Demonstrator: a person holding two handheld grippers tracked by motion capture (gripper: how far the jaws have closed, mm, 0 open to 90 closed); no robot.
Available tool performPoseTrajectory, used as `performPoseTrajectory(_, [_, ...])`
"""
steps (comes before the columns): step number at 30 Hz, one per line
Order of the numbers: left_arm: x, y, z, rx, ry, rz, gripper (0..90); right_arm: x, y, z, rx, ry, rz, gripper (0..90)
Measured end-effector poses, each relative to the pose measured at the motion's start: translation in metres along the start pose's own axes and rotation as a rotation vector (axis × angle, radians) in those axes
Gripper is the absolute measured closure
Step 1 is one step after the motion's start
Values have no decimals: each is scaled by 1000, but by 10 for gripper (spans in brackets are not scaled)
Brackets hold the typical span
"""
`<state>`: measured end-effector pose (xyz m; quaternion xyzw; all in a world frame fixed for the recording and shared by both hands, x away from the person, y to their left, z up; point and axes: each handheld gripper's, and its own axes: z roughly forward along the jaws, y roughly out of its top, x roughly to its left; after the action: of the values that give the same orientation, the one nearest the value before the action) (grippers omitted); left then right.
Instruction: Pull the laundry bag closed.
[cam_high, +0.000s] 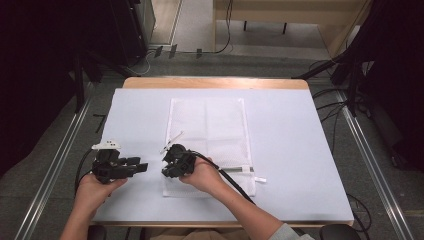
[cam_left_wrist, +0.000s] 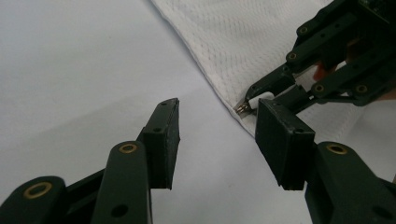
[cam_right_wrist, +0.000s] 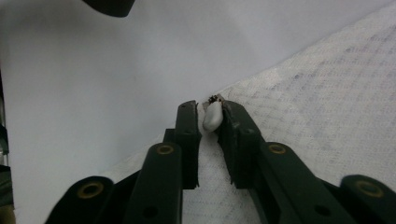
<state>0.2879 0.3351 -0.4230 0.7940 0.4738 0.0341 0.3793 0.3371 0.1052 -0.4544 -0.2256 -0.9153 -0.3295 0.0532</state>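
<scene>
Left gripper (cam_high: 141, 167): matte black two-jaw linkage tool with flat rectangular ribbed pads (cam_left_wrist: 166, 142), brass-coloured pivot pins at the link joints, small recessed screw holes along the bars, a white plate on top and a black cable trailing off its rear. Right gripper (cam_high: 165, 172): same black build, brass pins and ribbed pads (cam_right_wrist: 187, 140), with a thick black cable (cam_high: 235, 182) running back along the forearm. Person's forearms are bare; a grey sleeve edge (cam_high: 287, 233) shows on the right arm.

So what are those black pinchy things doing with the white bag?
A person holds a gripper in each hand. The right gripper is shut on the white zipper pull at the edge of the mesh bag, which lies flat on the table. The left gripper is open beside it, holding nothing.
</scene>
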Motion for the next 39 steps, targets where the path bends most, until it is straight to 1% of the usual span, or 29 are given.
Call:
performPoseTrajectory(2, [0, -1, 1, 2, -4, 0, 510, -1, 1, 1, 2, 3, 4, 798])
performPoseTrajectory(3, [0, -1, 1, 11, -5, 2, 512, -3, 2, 2, -1, 13, 14, 815])
performPoseTrajectory(4, [1, -1, 2, 10, -6, -1, 512, -3, 2, 2, -1, 13, 14, 815])
performPoseTrajectory(5, [1, -1, 2, 9, -14, -7, 513, -3, 3, 2, 6, 2, 17, 838])
performPoseTrajectory(7, [0, 0, 4, 6, -35, -16, 503, -4, 4, 3, 9, 3, 13, 849])
performPoseTrajectory(11, [-4, -1, 6, 7, -43, -10, 486, -3, 6, 2, 5, -7, 1, 875])
performPoseTrajectory(12, [-5, -1, 7, 10, -44, -7, 482, -3, 7, 1, -5, -7, -6, 875])
performPoseTrajectory(13, [-7, 0, 10, 15, -56, -2, 481, -2, 9, -3, -14, -6, -9, 876])
performPoseTrajectory(16, [-8, 0, 13, 29, -64, 4, 479, -1, 12, -7, -24, -9, -19, 876])
performPoseTrajectory(17, [-9, 0, 14, 37, -67, 12, 479, -1, 13, -9, -30, -9, -16, 876])
performPoseTrajectory(18, [-11, -1, 15, 44, -74, 16, 479, -1, 16, -15, -47, -11, -20, 876])
performPoseTrajectory(19, [-13, -1, 17, 52, -74, 27, 478, -1, 16, -17, -53, -15, -26, 876])
performPoseTrajectory(20, [-13, -1, 17, 52, -74, 27, 477, -1, 16, -17, -53, -15, -26, 876])
performPoseTrajectory(21, [-14, -1, 18, 50, -85, 25, 476, 1, 18, -22, -67, -13, -32, 876])
performPoseTrajectory(22, [-14, -1, 19, 51, -98, 23, 476, 1, 19, -23, -70, -15, -41, 876])
performPoseTrajectory(24, [-16, 0, 23, 54, -110, 23, 476, 0, 20, -25, -73, -11, -44, 876])
performPoseTrajectory(25, [-18, 1, 25, 60, -114, 32, 476, 0, 20, -26, -76, -11, -46, 876])
performPoseTrajectory(26, [-18, 1, 25, 60, -114, 32, 476, 1, 20, -26, -76, -9, -40, 876])
performPoseTrajectory(27, [-20, 2, 29, 75, -119, 39, 476, 1, 20, -27, -78, -4, -40, 876])
performPoseTrajectory(29, [-21, 3, 32, 78, -121, 41, 481, 2, 21, -29, -83, 5, -43, 876])
performPoseTrajectory(30, [-21, 4, 34, 83, -129, 40, 481, 2, 21, -29, -83, 5, -43, 876])
performPoseTrajectory(31, [-22, 5, 36, 93, -133, 41, 489, 3, 22, -29, -88, 8, -52, 876])
performPoseTrajectory(33, [-24, 7, 44, 124, -125, 72, 540, 5, 23, -31, -84, 16, -64, 876])
performPoseTrajectory(34, [-24, 7, 44, 124, -125, 72, 567, 5, 23, -31, -85, 16, -68, 876])
performPoseTrajectory(35, [-25, 7, 46, 134, -114, 89, 567, 5, 23, -31, -85, 16, -68, 876])
performPoseTrajectory(36, [-25, 7, 47, 148, -112, 101, 603, 4, 23, -32, -83, 21, -69, 876])
performPoseTrajectory(37, [-24, 8, 49, 155, -122, 96, 634, 3, 23, -33, -81, 45, -77, 877])
performPoseTrajectory(38, [-24, 8, 49, 155, -122, 96, 637, 3, 23, -33, -78, 44, -78, 877])
performPoseTrajectory(39, [-23, 9, 49, 152, -131, 94, 644, 4, 22, -34, -77, 46, -82, 877])
